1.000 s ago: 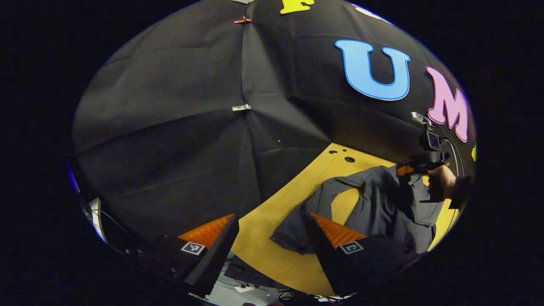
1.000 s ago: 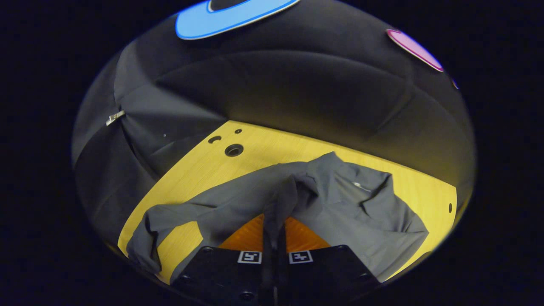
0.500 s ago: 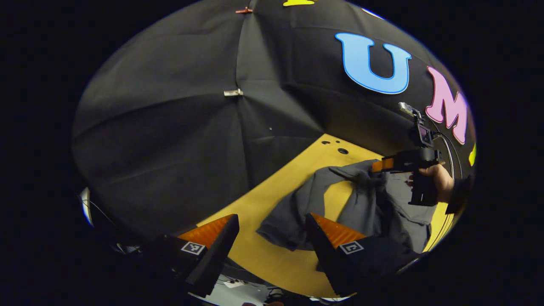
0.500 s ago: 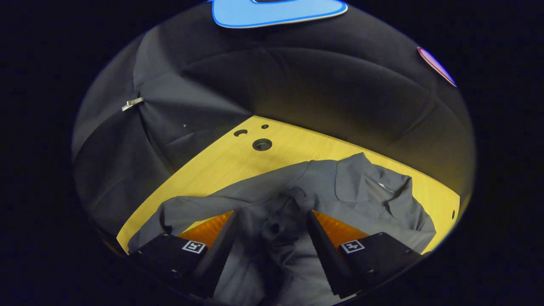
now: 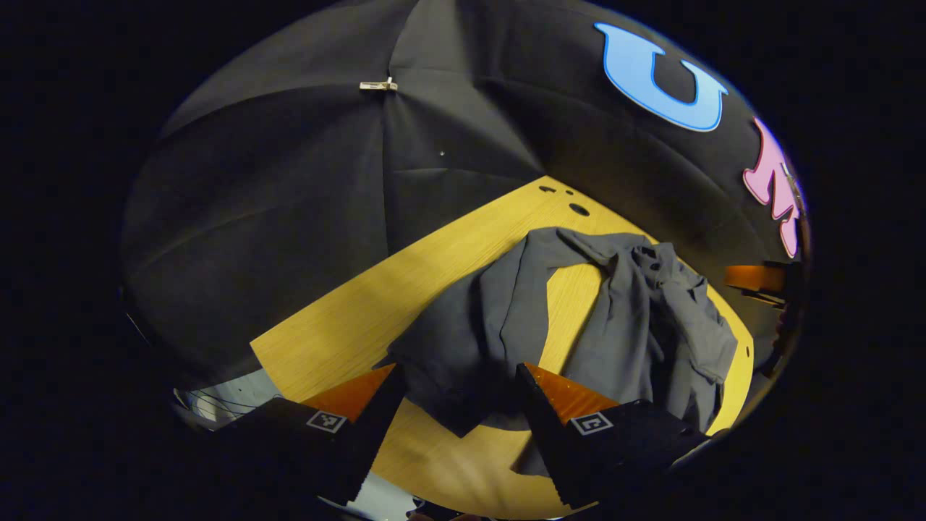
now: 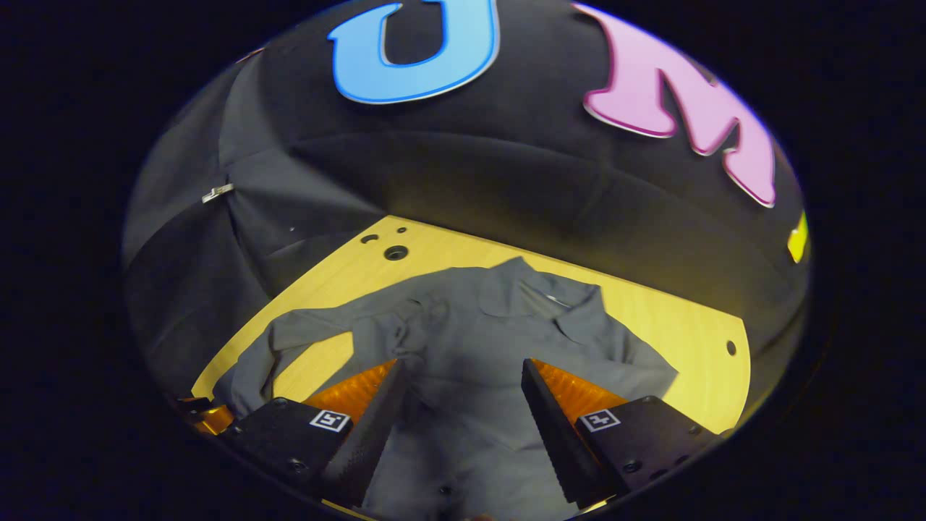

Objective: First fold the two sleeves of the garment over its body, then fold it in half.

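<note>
Two grippers hang above a yellow tabletop (image 5: pixel 340 333) with their fingers spread wide and nothing between them. In the left gripper view, the left gripper (image 5: pixel 456 405) hovers over the near edge, where a dark grey garment (image 5: pixel 644 325) lies rumpled; one sleeve (image 5: pixel 477 340) loops out toward that edge, leaving a patch of bare wood inside the loop, and its cuff is partly hidden behind the fingers. At the far right of that view the other gripper is cut off, so little of it can be made out. In the right gripper view, the right gripper (image 6: pixel 459 412) is poised over the garment's body (image 6: pixel 470 362), its collar (image 6: pixel 535 297) toward the far edge near small holes (image 6: pixel 396 252).
</note>
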